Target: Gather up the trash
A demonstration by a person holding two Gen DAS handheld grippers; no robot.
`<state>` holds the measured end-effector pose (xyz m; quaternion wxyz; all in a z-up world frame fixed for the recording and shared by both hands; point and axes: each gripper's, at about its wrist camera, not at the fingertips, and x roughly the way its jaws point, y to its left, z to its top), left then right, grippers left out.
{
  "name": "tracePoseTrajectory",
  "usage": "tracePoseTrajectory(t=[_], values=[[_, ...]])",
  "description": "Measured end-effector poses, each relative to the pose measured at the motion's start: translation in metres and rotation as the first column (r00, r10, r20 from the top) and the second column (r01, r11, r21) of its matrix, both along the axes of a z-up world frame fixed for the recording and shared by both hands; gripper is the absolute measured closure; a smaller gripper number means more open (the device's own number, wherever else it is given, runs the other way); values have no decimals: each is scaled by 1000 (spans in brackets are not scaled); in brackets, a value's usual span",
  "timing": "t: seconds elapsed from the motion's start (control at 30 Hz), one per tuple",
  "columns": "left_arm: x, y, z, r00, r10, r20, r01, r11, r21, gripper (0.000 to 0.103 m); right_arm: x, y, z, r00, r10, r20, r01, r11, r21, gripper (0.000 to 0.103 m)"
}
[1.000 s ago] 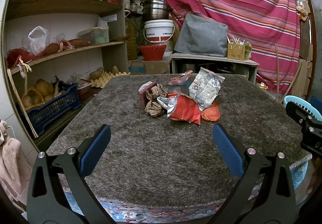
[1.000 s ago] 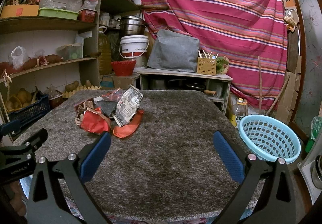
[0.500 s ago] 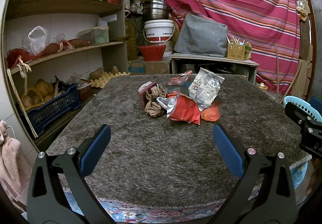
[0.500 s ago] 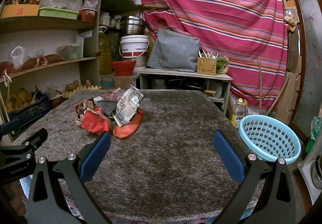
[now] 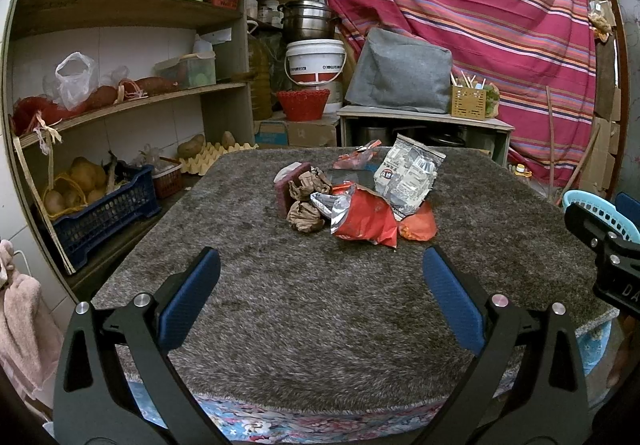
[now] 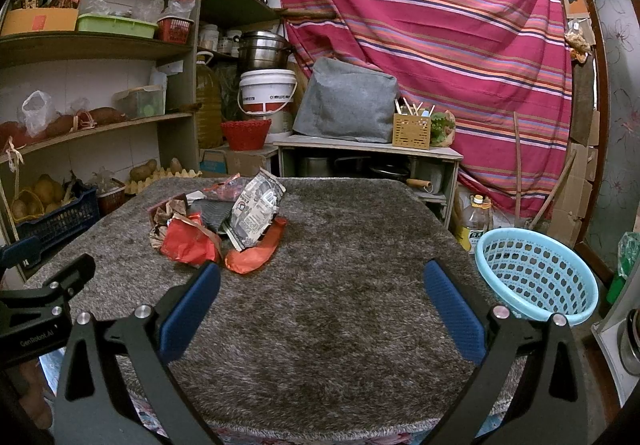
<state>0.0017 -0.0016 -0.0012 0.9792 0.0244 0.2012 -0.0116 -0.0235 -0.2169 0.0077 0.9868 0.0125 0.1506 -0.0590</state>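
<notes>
I hold my left gripper (image 5: 320, 295) and right gripper (image 6: 320, 297) spread wide and empty above the near edge of the shaggy grey table (image 5: 280, 309), with bare pile ahead of both. The trash heap (image 5: 356, 197) sits past mid-table, well apart from the fingers. The blue basket (image 6: 536, 273) stands just off the table's right edge.

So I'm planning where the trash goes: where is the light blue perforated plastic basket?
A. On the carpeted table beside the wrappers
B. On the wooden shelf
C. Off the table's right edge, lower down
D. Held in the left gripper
C: the light blue perforated plastic basket sits beyond the right edge of the grey carpeted table, below its top.
</notes>
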Motion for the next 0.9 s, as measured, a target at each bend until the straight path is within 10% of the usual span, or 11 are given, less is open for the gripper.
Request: tracePoseTrajectory(t=[0.9], values=[[-1,1,2,1000,6,10,-6,1000,6,5,0,2,-1,1000,-1,7,1,1000,0,4]])
